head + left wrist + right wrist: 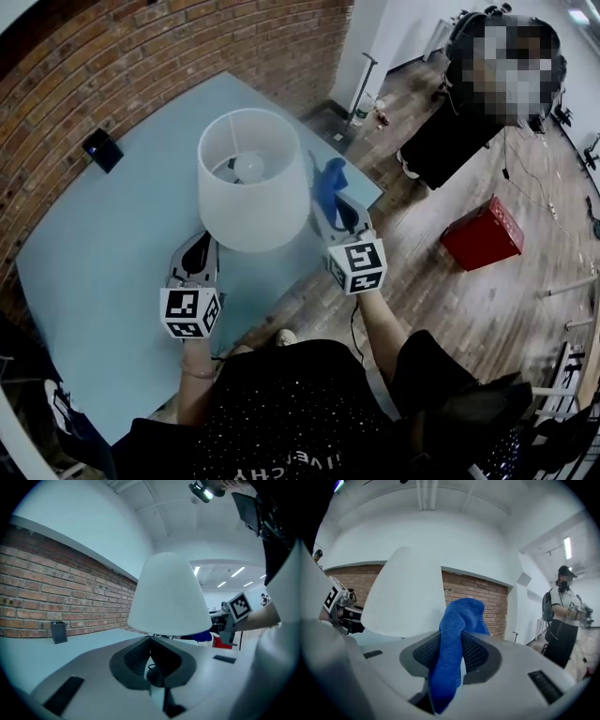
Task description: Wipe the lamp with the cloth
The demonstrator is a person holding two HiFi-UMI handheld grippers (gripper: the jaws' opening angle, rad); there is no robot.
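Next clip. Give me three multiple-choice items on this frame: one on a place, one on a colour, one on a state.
1. Where does the red box stand?
A. on the table
B. on the wooden floor
C. on a chair

2. What colour is the cloth?
A. blue
B. yellow
C. white

3. What is the state of the right gripper?
A. open and empty
B. shut on the cloth
C. shut on a cable

Answers:
1. B: the head view shows the box on the floor, apart from the table.
2. A: both the head view and the right gripper view show it blue.
3. B: its jaws pinch the cloth, beside the lamp.
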